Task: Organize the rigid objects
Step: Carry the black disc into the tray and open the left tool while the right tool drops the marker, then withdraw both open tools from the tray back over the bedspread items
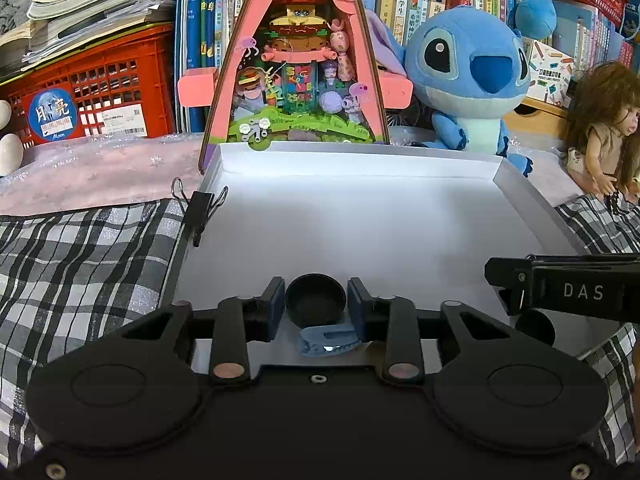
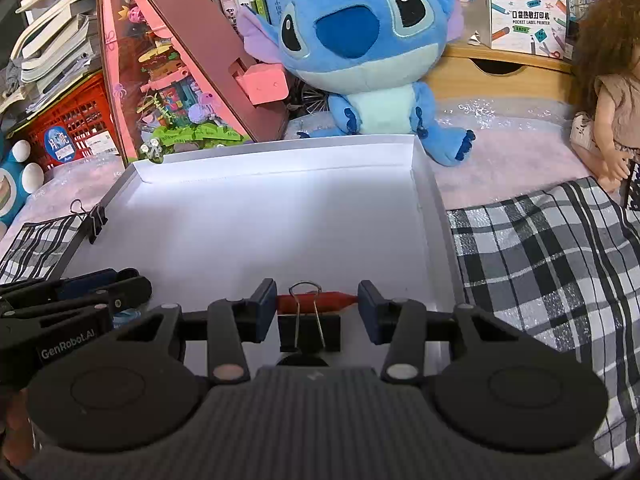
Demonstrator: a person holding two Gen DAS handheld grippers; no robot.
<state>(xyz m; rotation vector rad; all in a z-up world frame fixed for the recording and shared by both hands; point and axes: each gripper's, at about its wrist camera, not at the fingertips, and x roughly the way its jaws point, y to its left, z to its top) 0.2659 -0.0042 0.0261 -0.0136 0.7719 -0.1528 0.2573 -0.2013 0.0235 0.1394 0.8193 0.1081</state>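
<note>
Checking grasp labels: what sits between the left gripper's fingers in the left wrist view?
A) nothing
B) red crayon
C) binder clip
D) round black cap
D: the round black cap sits between the left gripper fingers, on the white tray, with a blue clip just below it.

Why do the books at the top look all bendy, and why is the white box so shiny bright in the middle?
Left wrist view: the fisheye lens curves the books near the edges; the white box is washed out at its far end, shadowed nearer the tool. Right wrist view: same bending at the edges, bright glare on the box floor, and the doll looks slightly soft.
</note>
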